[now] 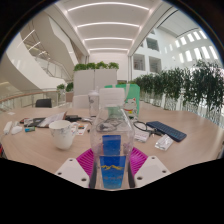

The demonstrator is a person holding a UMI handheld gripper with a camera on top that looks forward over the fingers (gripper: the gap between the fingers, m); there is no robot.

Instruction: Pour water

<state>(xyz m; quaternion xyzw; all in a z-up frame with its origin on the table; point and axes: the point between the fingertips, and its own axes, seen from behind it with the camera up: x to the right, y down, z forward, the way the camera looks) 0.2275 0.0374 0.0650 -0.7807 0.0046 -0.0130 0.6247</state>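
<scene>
The hand-held gripper (111, 165) clamps both magenta pads (87, 160) against a clear water bottle (112, 143) with a blue label, holding it upright above the desk (40, 147), near a white cup (62, 135)

Gripper (112, 165): two pale grey/white fingers (70, 170) at the bottom of the view, flat angular plates with dark edges. Inner faces carry magenta pads (89, 159) with a ridged, ribbed texture. No cables, screws or markings discernible. No hand or sleeve visible.
</scene>
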